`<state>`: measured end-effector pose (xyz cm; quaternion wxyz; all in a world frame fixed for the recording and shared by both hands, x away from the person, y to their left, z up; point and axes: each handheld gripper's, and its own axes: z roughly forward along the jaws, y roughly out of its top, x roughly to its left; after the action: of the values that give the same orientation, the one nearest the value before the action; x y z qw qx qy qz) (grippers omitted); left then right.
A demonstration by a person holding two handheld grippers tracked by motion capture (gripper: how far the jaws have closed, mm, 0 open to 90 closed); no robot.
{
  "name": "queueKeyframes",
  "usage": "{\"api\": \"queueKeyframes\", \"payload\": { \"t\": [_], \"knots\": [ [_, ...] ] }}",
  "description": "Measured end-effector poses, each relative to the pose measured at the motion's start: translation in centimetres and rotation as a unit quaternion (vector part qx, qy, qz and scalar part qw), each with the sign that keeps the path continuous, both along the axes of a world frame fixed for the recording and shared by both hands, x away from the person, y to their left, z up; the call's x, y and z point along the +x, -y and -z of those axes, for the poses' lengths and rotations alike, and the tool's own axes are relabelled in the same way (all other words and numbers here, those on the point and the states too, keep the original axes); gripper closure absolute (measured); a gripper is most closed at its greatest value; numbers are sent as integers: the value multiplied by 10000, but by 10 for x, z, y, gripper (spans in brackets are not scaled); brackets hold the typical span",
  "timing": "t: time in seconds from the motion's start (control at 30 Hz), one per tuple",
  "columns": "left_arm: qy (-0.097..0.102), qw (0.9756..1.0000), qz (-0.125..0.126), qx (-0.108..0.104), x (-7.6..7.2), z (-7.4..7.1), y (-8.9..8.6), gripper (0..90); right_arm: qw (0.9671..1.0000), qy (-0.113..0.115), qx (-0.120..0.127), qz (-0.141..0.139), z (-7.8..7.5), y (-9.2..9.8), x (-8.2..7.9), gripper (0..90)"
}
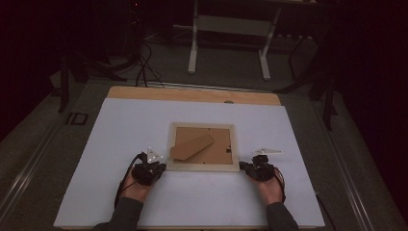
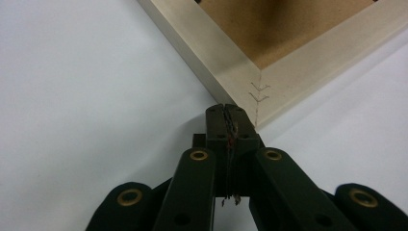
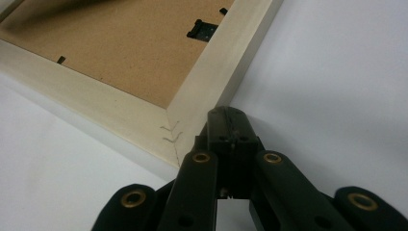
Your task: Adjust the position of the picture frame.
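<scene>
High view: the picture frame (image 1: 204,166) lies face down mid-table, left tongs (image 1: 156,168) and right tongs (image 1: 250,168) at its near corners. Left gripper view: tongs (image 2: 226,111) together, touching the corner; a push could skew the frame (image 2: 231,67). Right gripper view: tongs (image 3: 225,115) together beside the frame (image 3: 211,91); they may slip off.

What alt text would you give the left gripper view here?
The left claw, jaws shut with nothing between them, points at the mitred corner of a pale wooden picture frame lying face down on a white table. Two V-shaped staples cross the corner joint, and the brown backing board shows beyond.
</scene>
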<state>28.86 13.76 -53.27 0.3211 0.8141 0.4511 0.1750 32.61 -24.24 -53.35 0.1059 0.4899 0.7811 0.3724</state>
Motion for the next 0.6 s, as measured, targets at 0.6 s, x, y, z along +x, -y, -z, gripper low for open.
{"api": "queueKeyframes", "payload": {
  "t": [0.6],
  "knots": [
    [228,9995,-124,-201,-2,-6,-6,840,9994,306,53,168,-8,14,-4,860]
  ]
}}
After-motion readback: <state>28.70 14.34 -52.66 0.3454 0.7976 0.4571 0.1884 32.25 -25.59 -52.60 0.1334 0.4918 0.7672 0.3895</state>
